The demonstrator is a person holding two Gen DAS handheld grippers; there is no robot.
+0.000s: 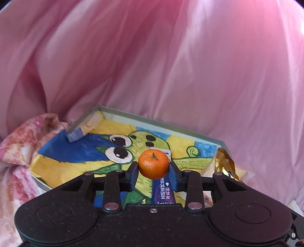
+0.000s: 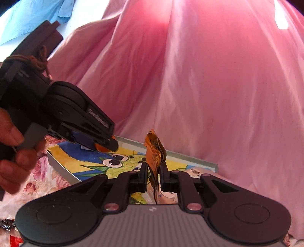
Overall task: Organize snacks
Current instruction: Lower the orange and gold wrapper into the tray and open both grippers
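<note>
My left gripper [image 1: 153, 172] is shut on a small orange mandarin [image 1: 153, 163] and holds it above a shallow box [image 1: 171, 126] lined with a yellow, blue and green cartoon drawing. A purple snack packet [image 1: 163, 192] lies in the box under the mandarin. My right gripper [image 2: 153, 175] is shut on a crumpled gold snack wrapper [image 2: 155, 152], held upright over the same box [image 2: 190, 160]. The left gripper's body [image 2: 76, 115] and the hand holding it show at the left of the right wrist view, with a sliver of the mandarin [image 2: 98, 147] at its tip.
Pink satin cloth [image 1: 190, 66] hangs behind the box. A floral cloth [image 1: 17, 148] covers the surface to the left. The gold wrapper [image 1: 224, 161] shows at the box's right edge in the left wrist view. Blue fabric [image 2: 28, 17] shows at top left.
</note>
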